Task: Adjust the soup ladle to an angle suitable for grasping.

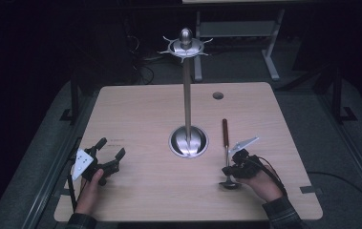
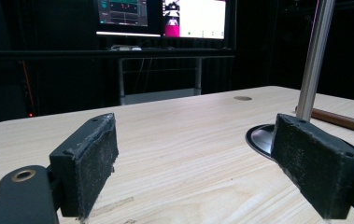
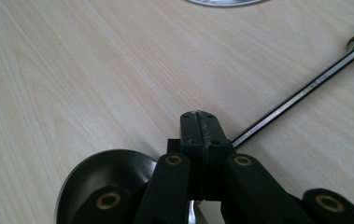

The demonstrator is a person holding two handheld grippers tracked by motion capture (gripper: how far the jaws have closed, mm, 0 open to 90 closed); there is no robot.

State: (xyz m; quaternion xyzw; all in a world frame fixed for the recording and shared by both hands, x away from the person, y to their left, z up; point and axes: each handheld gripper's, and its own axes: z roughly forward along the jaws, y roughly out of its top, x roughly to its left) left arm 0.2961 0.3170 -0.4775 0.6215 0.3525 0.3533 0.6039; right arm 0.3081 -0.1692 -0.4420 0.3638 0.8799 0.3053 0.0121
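Observation:
A steel hanging stand (image 1: 187, 95) rises from a round base (image 1: 188, 141) at the table's middle, with hooks around its top (image 1: 185, 46). Right of the base lies a ladle (image 1: 225, 132) with a brown wooden handle, its bowl (image 1: 229, 183) nearest the person. My right gripper (image 1: 228, 164) is shut on the ladle's steel shaft (image 3: 296, 98) just above the bowl (image 3: 104, 182), with its jaws (image 3: 200, 126) pressed together. My left gripper (image 1: 111, 149) rests low at the table's left, open with nothing between its pads (image 2: 90, 163). Past them stand the pole (image 2: 315, 56) and the ladle handle (image 2: 340, 120).
A small round cable hole (image 1: 218, 95) sits near the table's far edge. Behind the table are a white desk frame (image 1: 236, 28) and lit monitors (image 2: 165, 16). Bare wood (image 1: 140, 119) spreads between the left gripper and the stand.

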